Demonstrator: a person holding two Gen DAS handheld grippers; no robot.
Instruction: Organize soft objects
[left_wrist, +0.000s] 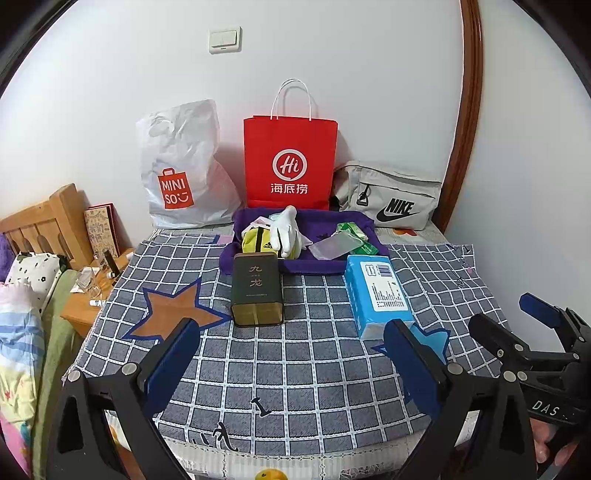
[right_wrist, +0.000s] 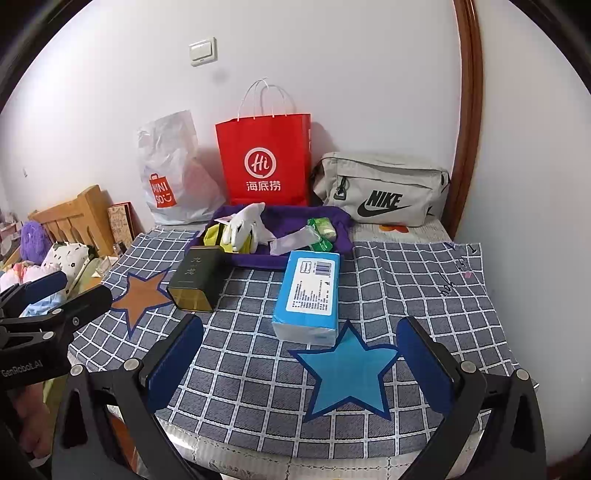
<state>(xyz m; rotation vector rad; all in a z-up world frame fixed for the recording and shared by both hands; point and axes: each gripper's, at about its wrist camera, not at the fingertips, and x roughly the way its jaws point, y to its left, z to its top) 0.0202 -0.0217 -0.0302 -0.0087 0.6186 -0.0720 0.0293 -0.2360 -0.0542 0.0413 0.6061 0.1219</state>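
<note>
A purple cloth tray (left_wrist: 258, 264) (right_wrist: 255, 260) at the back of the checked cloth holds a white glove (left_wrist: 284, 230) (right_wrist: 243, 219), a yellow pouch (left_wrist: 256, 242), a clear packet (left_wrist: 334, 245) and green packs (right_wrist: 323, 230). In front of it lie a blue tissue pack (left_wrist: 380, 295) (right_wrist: 308, 295) and a dark tin (left_wrist: 256, 290) (right_wrist: 195, 282). My left gripper (left_wrist: 293, 345) hovers open near the table's front, nothing between its fingers. My right gripper (right_wrist: 303, 341) is open above the blue star (right_wrist: 347, 369), just short of the tissue pack.
A white Miniso bag (left_wrist: 181, 166), a red paper bag (left_wrist: 290, 162) and a grey Nike bag (left_wrist: 391, 195) stand against the wall. An orange star (left_wrist: 173, 314) marks the cloth at left. A wooden bedside stand (left_wrist: 85, 306) and bedding lie left of the table.
</note>
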